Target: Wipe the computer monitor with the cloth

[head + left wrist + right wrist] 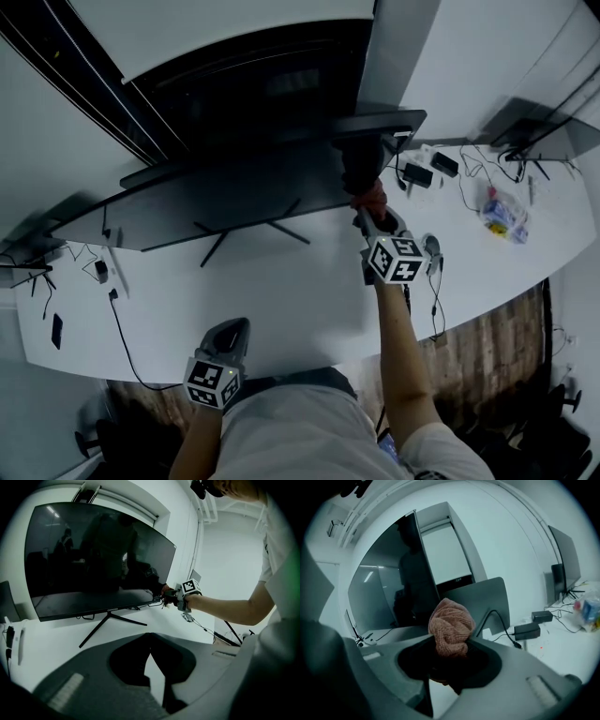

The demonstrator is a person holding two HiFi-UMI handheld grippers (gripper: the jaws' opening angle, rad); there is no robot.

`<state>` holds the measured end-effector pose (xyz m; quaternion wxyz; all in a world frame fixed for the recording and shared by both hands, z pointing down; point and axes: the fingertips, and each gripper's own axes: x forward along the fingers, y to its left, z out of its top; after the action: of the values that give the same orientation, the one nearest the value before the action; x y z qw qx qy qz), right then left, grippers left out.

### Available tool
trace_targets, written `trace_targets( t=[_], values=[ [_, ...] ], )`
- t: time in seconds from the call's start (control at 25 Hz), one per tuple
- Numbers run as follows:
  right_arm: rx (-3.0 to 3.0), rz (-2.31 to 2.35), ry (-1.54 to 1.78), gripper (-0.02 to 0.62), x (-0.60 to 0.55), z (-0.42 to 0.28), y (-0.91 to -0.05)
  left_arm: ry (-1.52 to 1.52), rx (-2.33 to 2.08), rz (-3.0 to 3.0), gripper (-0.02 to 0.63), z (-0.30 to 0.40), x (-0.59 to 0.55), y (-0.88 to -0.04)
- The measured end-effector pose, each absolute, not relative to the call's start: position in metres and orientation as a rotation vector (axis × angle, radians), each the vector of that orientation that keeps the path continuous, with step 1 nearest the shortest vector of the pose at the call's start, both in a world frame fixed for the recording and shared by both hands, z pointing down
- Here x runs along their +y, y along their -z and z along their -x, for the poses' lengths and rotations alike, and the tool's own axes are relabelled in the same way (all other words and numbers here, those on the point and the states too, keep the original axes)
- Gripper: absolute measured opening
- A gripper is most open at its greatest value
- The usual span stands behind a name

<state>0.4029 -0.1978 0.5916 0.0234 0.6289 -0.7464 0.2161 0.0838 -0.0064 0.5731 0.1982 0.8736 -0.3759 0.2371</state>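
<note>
A wide dark curved monitor (234, 192) (93, 559) (384, 592) stands on thin splayed legs (253, 234) on the white table (281, 300). My right gripper (367, 214) (171, 595) (450, 653) is shut on a bunched pink-red cloth (373, 195) (165, 591) (451, 627), which is held up at the monitor's lower right corner. Whether the cloth touches the screen is unclear. My left gripper (232, 330) (150, 639) hangs low over the table's front edge, well short of the monitor, shut with nothing in it.
Two black power adapters (417, 174) (445, 164) (527, 631) with cables lie right of the monitor. A plastic bag (504, 216) lies farther right, below a second monitor (544, 131) (565, 559). A grey panel (487, 597) stands just behind the cloth. Cables and a small dark device (56, 330) lie at the left.
</note>
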Motion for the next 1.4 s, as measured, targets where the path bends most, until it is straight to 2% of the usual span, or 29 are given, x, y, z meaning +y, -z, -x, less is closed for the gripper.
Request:
trace_targets(
  t=[0.76,1.08,1.4],
  values=[
    [-2.195,-1.927,-0.945,0.133,-0.196,-0.397,-0.692,-0.696,-1.092,-2.37,0.009,-0.066,0.004,-0.588],
    [-2.27,-2.002,-1.22,0.133,-0.191,-0.387,-0.69,-0.698,-1.097,-2.364,0.009,-0.067,0.006,-0.589],
    [-2.302,-1.986,-1.305,0.133,-0.197,-0.37,-0.684,-0.676,-1.121,-2.346,0.009,-0.059,0.011,-0.59]
  ],
)
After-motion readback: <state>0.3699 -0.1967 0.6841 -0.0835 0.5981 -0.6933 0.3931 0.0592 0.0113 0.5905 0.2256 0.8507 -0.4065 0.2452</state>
